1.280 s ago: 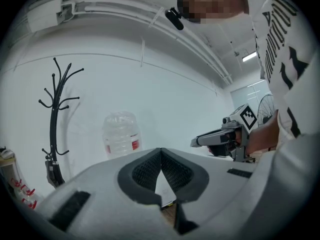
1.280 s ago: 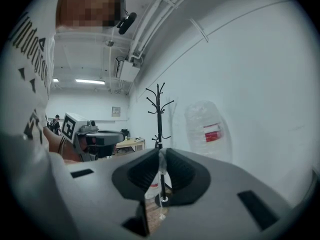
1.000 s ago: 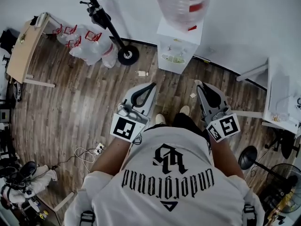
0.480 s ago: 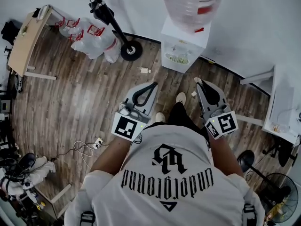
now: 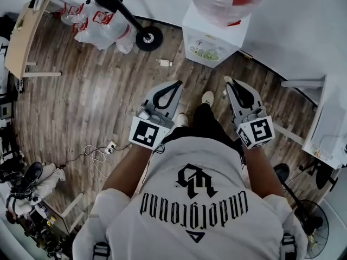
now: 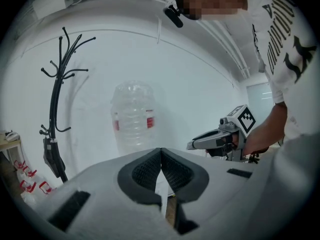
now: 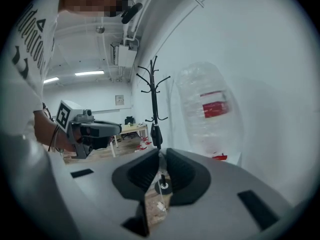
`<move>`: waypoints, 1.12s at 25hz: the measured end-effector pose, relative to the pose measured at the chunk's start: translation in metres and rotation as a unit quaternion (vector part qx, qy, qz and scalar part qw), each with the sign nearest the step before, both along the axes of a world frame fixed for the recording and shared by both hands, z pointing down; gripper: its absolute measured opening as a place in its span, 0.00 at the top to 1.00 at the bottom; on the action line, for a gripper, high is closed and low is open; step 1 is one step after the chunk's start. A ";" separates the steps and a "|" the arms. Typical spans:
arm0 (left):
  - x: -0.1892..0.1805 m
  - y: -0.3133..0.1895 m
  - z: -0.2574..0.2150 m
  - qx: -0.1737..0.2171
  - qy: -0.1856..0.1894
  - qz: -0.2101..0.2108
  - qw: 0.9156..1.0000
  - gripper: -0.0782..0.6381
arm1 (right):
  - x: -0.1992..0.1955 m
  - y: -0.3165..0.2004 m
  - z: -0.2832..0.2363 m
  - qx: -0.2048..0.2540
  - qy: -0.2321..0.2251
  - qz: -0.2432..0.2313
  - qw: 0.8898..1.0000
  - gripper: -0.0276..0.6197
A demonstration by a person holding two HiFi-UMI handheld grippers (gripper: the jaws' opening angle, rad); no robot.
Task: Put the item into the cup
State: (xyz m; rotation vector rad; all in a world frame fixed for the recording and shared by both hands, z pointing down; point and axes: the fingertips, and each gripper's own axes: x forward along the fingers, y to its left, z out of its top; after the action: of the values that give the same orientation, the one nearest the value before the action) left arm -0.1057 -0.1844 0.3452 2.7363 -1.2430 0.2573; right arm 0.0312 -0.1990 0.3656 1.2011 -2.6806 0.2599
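Dispenser (image 5: 209,37) ahead (coat rack (image 5: 147,38) left).

left gripper (image 5: 178,83): pointing forward, jaws shut tip to tip, nothing in them
right gripper (image 5: 228,80): off to the left one's right, about level with it and aimed the same way; jaws nearly together with just a thin slit, empty too
left arm (image 5: 126,172): bare forearm running straight back from its gripper
right arm (image 5: 261,171): same deal behind the right gripper
spacing: grippers well apart, roughly parallel

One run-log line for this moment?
stage: not started | left gripper: shut, empty | right gripper: narrowly apart, empty | ahead: water dispenser | cup, item: not in view
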 end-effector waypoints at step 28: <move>0.046 -0.107 0.242 -0.093 -0.050 0.042 0.994 0.86 | 0.016 -0.107 0.299 -0.171 0.058 -0.015 0.983 0.87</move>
State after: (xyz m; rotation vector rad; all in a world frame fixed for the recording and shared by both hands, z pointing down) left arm -0.0602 -0.2913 0.5876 2.6460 -1.0678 0.4976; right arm 0.0474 -0.3062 0.6643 1.0337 -2.4238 0.5993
